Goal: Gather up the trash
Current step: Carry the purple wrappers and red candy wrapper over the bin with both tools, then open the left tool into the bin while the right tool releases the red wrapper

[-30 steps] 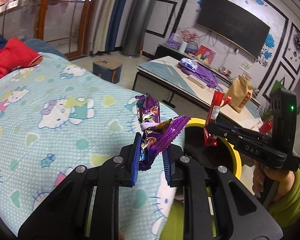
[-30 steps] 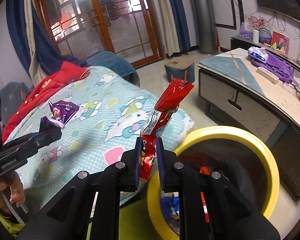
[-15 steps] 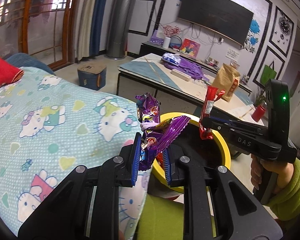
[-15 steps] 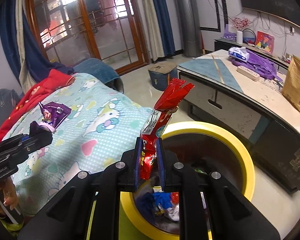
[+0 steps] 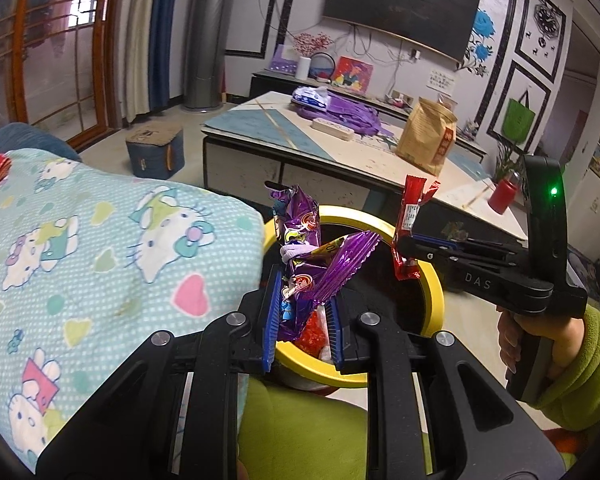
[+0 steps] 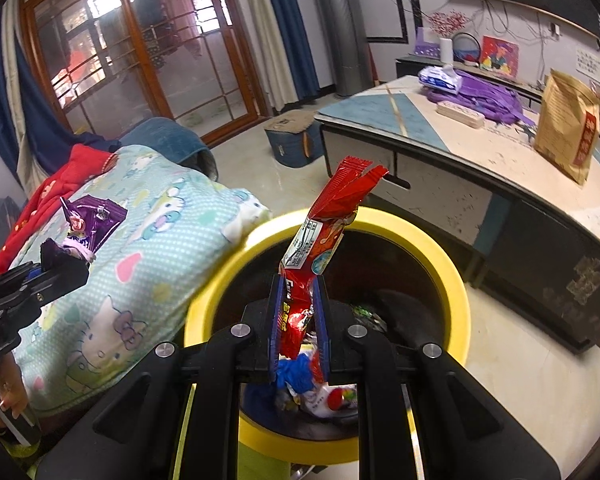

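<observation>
Wrappers pinched over the yellow-rimmed bin (image 6: 440, 256).
Right gripper (image 6: 298, 320) clamps a glossy red wrapper (image 6: 320, 236); left gripper (image 5: 302, 312) clamps crinkled purple foil (image 5: 304, 256).

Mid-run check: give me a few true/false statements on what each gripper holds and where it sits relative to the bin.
1. The left gripper is shut on a purple wrapper. True.
2. The right gripper is empty. False: it is shut on a red wrapper.
3. The yellow-rimmed bin already holds trash. True.
4. The red wrapper hangs over the bedspread. False: it is above the bin opening.
5. The bin has a lid on it. False: it is open.
</observation>
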